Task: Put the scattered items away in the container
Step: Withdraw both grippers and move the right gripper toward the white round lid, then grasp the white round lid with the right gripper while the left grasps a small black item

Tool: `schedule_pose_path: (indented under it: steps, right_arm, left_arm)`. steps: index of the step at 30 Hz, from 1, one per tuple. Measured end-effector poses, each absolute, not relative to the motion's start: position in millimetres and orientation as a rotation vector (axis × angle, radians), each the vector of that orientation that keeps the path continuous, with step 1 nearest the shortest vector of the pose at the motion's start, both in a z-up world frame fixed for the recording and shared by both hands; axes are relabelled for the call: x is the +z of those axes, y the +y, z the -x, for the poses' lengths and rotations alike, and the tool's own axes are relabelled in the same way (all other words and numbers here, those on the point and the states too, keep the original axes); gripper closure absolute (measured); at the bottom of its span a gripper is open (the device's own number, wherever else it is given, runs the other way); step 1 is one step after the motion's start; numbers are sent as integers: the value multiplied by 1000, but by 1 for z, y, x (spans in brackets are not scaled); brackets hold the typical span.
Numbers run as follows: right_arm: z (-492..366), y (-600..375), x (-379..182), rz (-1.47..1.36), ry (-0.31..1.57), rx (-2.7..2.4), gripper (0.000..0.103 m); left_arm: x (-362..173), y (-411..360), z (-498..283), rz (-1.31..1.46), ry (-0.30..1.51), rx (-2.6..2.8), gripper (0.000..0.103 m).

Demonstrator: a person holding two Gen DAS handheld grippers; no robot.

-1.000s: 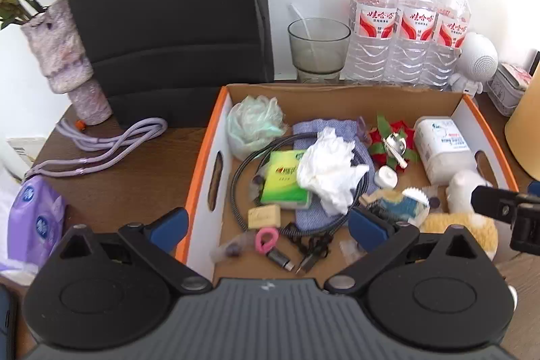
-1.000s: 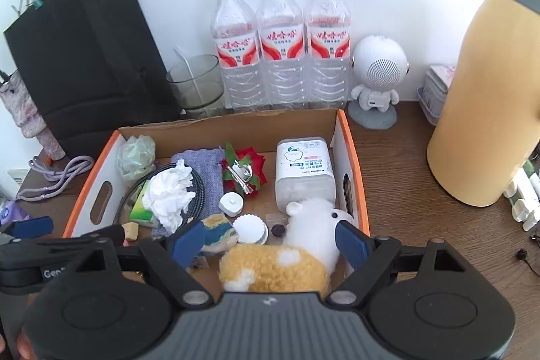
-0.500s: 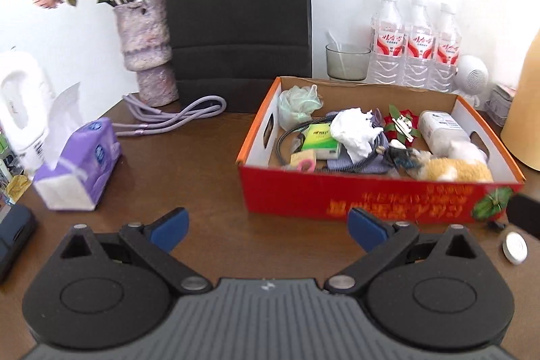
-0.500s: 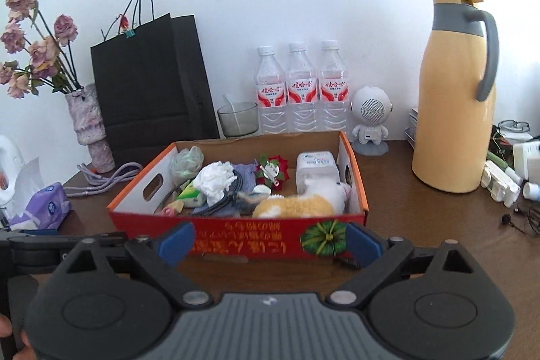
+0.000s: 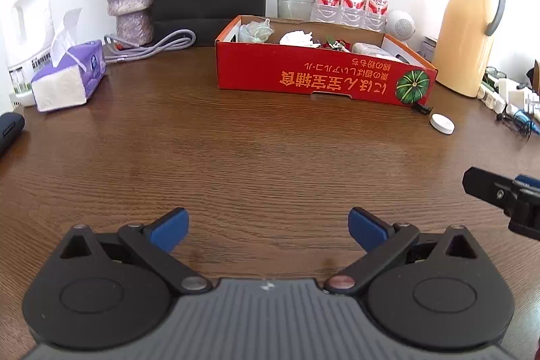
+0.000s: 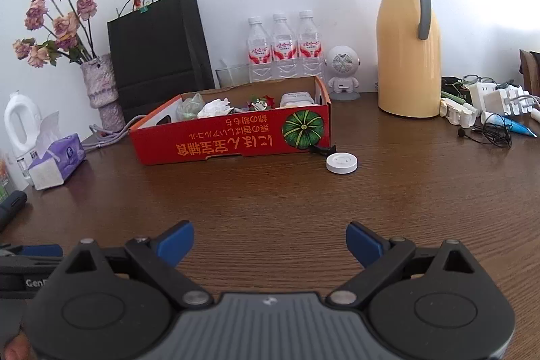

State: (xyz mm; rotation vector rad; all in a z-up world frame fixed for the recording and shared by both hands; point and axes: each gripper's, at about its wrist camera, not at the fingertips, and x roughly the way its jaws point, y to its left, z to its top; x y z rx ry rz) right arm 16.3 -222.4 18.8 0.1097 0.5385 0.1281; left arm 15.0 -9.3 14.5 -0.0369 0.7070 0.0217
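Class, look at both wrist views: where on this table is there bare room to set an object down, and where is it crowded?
Bare: the wide wood between the red box and both tools, and between tissue pack and box. Crowded: inside the box, behind it, and right by the chargers and earphones.

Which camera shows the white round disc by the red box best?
The right wrist view: the white disc sits near mid-frame, top face visible. The left wrist view shows it smaller, toward the right edge.
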Motion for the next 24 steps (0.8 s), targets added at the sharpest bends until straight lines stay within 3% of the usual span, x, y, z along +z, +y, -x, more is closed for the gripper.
schedule_pose_path:
  steps: [7, 9, 13, 16, 19, 24]
  right_arm:
    - [-107, -258, 18, -1, 568, 134, 19]
    - [-139, -268, 10, -3, 607, 103, 33]
    - [-178, -277, -1, -29, 658, 108, 44]
    - [-191, -279, -10, -11, 683, 118, 66]
    - [-189, -286, -11, -26, 675, 120, 66]
    - [-175, -316, -6, -73, 646, 14, 66]
  left_arm:
    - [22, -23, -46, 14, 673, -16, 0]
    - [22, -29, -61, 24, 678, -27, 2]
    - [27, -50, -90, 18, 647, -63, 8]
    - [28, -69, -112, 17, 644, -93, 19]
    - [23, -90, -132, 24, 668, -133, 34]
    - [15, -142, -165, -25, 696, -249, 36]
